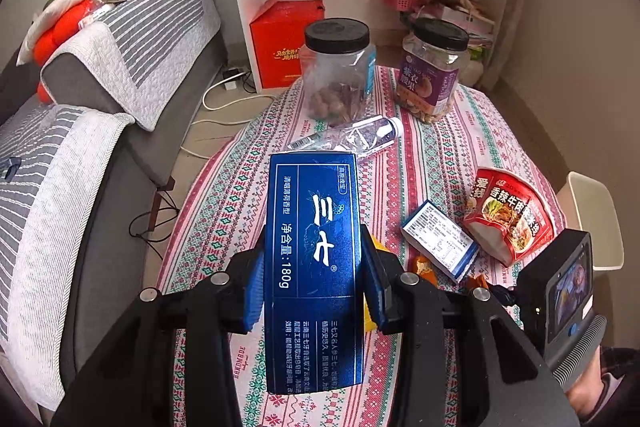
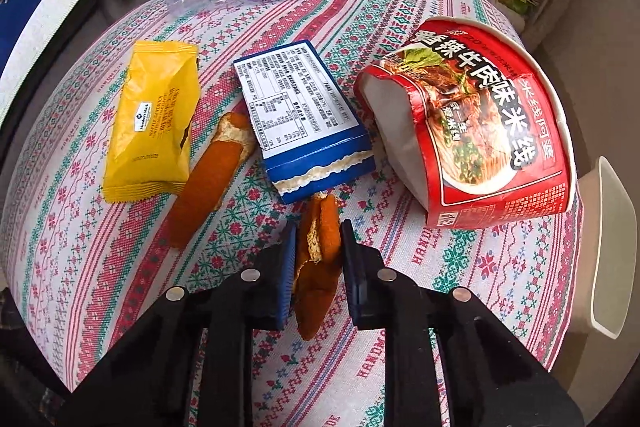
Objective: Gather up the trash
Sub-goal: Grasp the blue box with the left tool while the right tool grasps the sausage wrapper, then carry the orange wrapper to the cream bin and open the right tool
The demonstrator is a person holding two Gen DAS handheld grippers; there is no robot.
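Left claw [image 1: 314,297] grips box [image 1: 314,251], seemingly aloft

black left gripper [image 1: 314,291] and right gripper [image 2: 318,263], blue pads, silver screws.

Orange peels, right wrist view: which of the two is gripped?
The shorter curled orange peel, pinched in the right gripper; the longer flat peel lies free beside the yellow wrapper.
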